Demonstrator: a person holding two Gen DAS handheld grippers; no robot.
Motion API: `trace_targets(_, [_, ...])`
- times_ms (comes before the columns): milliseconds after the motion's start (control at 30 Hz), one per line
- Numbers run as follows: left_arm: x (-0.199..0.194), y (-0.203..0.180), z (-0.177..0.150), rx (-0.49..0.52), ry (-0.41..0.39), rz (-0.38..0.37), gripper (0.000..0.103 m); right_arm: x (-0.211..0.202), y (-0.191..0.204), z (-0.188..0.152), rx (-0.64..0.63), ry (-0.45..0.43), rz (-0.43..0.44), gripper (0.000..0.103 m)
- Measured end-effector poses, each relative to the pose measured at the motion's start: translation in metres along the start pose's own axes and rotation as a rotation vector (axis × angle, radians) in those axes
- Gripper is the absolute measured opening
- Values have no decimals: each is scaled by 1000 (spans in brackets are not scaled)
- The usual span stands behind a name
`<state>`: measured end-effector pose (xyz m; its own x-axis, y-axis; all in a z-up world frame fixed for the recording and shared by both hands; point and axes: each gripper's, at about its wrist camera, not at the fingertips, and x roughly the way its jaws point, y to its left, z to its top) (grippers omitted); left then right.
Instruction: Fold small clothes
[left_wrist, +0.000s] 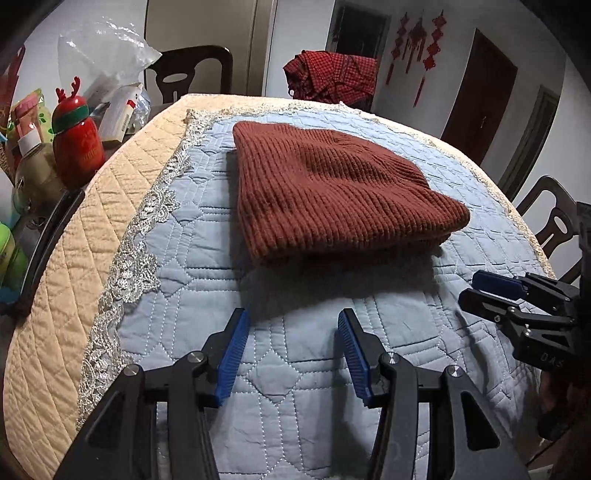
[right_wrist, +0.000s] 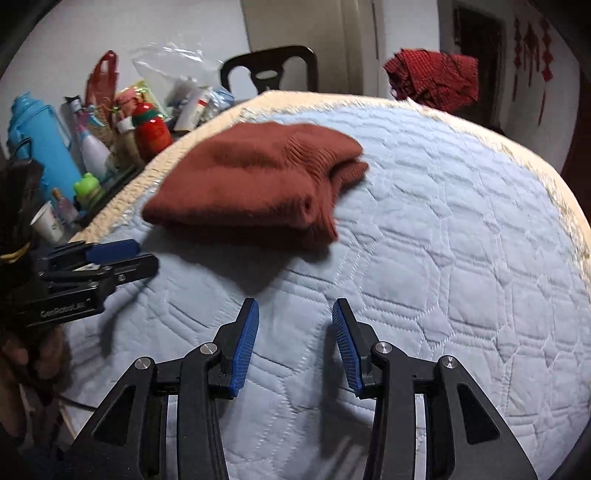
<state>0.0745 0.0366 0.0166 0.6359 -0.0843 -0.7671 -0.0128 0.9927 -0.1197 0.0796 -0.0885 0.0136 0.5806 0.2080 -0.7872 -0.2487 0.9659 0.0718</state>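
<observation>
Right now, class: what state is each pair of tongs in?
Left tongs: open, holding nothing.
Right tongs: open, holding nothing.

Hat (left_wrist: 332, 195): ribbed knit, matt, rust-brown. Cover (left_wrist: 207, 266): quilted blue cloth, lace trim. Pads (left_wrist: 232, 358): ridged blue plastic. Fingers: matt black, metal screws.

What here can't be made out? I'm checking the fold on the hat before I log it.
- Brown knit hat: its underside and inner layers are hidden by its own top layer in the left wrist view; motion blur smears it in the right wrist view.
- Red checked cloth: its lower part sits behind the far edge of the quilted cover.
- Labels on the table clutter: too small to read.
</observation>
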Motion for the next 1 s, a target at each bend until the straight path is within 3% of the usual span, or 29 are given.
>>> trace_targets(100, [0, 0, -1, -2, -5, -6, 57, 3, -5, 0, 25, 20, 7, 43])
trace_targets(333, [1, -3, -3, 16, -14, -4, 62, 6, 7, -2, -29, 36, -9, 56])
trace_targets(1000, [2, -5, -5, 26, -14, -2, 64, 6, 8, -1, -40, 39, -16, 57])
